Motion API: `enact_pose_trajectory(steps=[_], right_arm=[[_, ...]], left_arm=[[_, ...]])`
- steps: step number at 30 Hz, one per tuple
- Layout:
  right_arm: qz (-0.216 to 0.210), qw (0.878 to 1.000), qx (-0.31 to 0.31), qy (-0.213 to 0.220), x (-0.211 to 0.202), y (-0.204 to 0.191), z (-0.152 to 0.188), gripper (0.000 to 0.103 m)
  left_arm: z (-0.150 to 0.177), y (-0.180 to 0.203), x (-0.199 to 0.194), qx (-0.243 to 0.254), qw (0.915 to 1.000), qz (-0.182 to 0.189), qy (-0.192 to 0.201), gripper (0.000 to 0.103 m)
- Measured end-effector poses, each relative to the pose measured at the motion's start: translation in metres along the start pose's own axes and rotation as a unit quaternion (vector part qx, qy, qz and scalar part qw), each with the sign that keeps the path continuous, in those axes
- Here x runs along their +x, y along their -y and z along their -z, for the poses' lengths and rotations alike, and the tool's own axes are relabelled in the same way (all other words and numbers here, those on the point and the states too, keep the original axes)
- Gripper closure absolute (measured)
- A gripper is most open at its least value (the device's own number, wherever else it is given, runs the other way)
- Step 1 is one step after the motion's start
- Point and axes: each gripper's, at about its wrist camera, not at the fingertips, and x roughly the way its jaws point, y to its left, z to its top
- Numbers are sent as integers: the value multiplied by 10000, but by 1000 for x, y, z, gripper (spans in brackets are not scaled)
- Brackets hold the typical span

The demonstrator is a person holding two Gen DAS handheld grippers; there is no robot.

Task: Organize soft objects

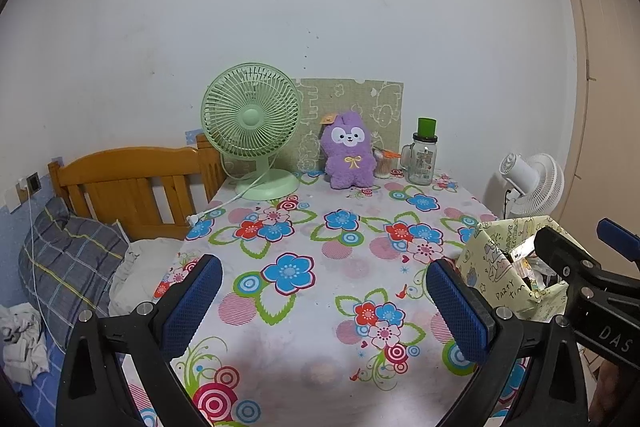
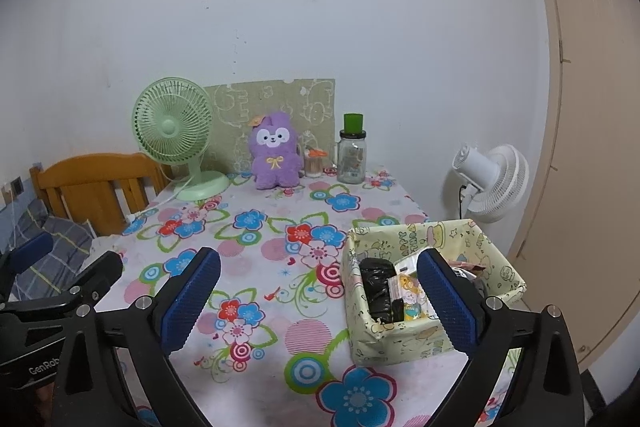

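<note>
A purple plush bunny [image 1: 349, 151] sits upright at the back of the flowered table, against a green board; it also shows in the right wrist view [image 2: 275, 157]. A pale yellow paper-covered box [image 2: 428, 287] stands at the table's right edge and holds a black bundle and small packets; part of it shows in the left wrist view [image 1: 504, 267]. My left gripper [image 1: 320, 303] is open and empty over the table's front. My right gripper [image 2: 316, 299] is open and empty, its right finger over the box.
A green desk fan [image 1: 252, 131] stands left of the bunny, its cord trailing off the table's left edge. A glass jar with a green lid [image 1: 424, 155] and a small cup stand to the bunny's right. A white fan [image 2: 492, 181] and a bed [image 1: 128, 187] flank the table.
</note>
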Motion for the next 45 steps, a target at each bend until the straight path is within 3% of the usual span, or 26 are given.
enact_pose_trajectory(steps=[45], right_arm=[[73,9999,-30,100,-1,-2,0,0]], left_arm=[[0,0,1,-56,10000,-41,-35,0]])
